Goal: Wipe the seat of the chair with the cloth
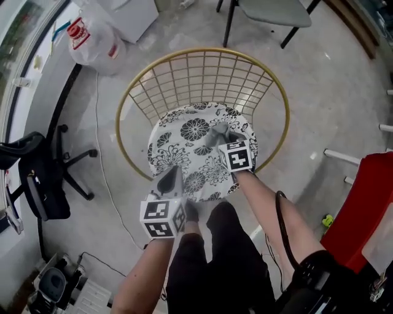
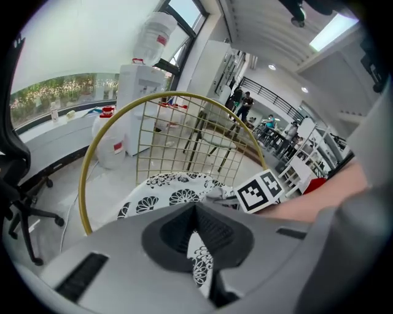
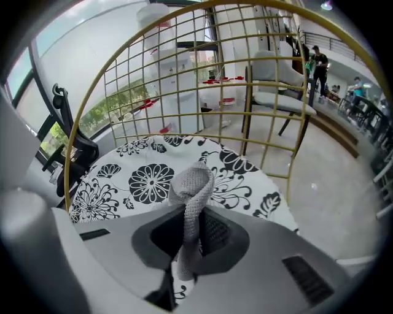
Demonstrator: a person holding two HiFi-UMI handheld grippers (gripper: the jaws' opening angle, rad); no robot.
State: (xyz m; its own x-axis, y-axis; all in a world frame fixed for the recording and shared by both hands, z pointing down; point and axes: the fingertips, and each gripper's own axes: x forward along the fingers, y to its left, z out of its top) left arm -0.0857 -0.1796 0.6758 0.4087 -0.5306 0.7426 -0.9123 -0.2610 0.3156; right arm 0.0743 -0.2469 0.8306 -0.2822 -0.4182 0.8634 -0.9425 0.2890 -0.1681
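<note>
The chair has a round seat (image 1: 184,144) with a black-and-white flower print and a gold wire back (image 1: 209,70). A grey knitted cloth (image 1: 217,134) rests on the right half of the seat, and my right gripper (image 1: 222,142) is shut on it. In the right gripper view the cloth (image 3: 191,181) stands up in a bunched fold between the jaws of the right gripper (image 3: 191,211), above the seat (image 3: 144,184). My left gripper (image 1: 171,179) hovers over the seat's front edge. In its own view the left gripper (image 2: 196,207) is shut and holds nothing, with the seat (image 2: 163,191) beyond.
A black office chair (image 1: 43,178) stands at the left, with a white cable (image 1: 101,153) along the floor. A white water jug (image 1: 92,40) sits at the back left and another chair (image 1: 270,12) behind. A red object (image 1: 362,208) is at the right.
</note>
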